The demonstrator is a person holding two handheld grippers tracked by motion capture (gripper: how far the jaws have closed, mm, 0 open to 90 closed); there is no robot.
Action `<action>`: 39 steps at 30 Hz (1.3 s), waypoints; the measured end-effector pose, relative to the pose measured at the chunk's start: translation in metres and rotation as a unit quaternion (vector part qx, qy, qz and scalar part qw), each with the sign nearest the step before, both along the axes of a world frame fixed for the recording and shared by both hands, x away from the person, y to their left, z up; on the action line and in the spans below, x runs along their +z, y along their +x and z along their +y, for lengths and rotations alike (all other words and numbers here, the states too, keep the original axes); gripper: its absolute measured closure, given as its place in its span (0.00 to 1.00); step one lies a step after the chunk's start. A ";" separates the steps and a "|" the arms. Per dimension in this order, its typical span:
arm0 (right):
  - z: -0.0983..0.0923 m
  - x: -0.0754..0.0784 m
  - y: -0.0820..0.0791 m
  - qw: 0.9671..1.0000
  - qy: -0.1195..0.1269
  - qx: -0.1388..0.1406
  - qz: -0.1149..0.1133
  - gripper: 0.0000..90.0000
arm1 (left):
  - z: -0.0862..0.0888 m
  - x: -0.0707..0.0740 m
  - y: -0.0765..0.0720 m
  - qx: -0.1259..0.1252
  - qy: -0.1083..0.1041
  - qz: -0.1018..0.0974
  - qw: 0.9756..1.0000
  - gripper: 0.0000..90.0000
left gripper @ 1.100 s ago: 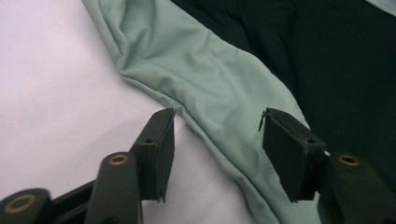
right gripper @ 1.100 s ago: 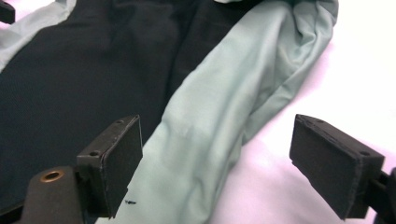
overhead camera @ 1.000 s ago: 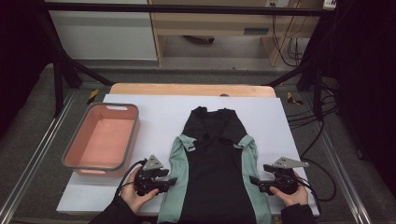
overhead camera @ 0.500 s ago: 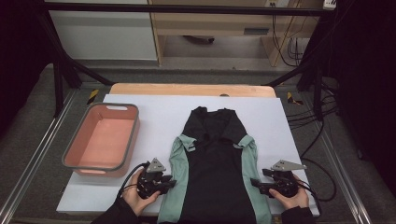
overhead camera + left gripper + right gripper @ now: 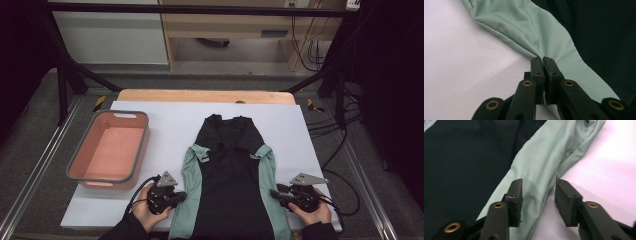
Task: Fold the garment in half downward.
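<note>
- Here the step in hand is judged to be a two-point pinch on the side edges of the garment, ahead of a lift or fold; both grips must be secure before either hand moves.
- Left gripper: the jaws have just been closing and now stand pressed together, with a pleat of the mint-green side panel nipped at their tips. Confirm that the pinch takes the full edge thickness, not a surface wrinkle alone.
- Right gripper: the jaws have just been closing but stand apart, with the opposite green panel lying between them. The left-hand pad appears to rest against the cloth; contact is hard to confirm from this angle. Close fully on the folded edge before pulling.
- Keep both grippers low to the white table cover until the right grip is made, then raise both hands evenly so the fabric does not skew.
- In the high view, the garment lies flat at the table centre, neckline away from the person. The left gripper is at its left edge and the right gripper at its right edge, both near the hem.
- The pink tub stands farther off, to the left of the garment and apart from it.
</note>
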State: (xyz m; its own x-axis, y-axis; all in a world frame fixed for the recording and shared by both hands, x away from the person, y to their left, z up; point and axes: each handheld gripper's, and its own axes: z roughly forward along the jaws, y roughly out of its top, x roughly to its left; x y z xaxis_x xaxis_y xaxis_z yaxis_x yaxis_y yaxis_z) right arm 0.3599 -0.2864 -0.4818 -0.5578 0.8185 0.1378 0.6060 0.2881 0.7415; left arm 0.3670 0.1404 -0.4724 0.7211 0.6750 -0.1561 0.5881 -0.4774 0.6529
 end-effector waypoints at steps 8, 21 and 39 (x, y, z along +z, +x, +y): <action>0.002 0.002 -0.002 1.000 -0.005 -0.002 0.028 0.95 | 0.004 0.001 -0.005 0.005 -0.002 -0.001 1.000 0.97; -0.008 0.008 -0.007 0.999 -0.012 0.013 0.034 0.97 | 0.009 0.005 -0.026 -0.011 -0.002 -0.004 1.000 0.97; -0.003 0.009 -0.003 0.997 0.062 0.012 -0.042 0.41 | 0.017 0.021 -0.008 -0.006 -0.039 -0.075 0.996 0.28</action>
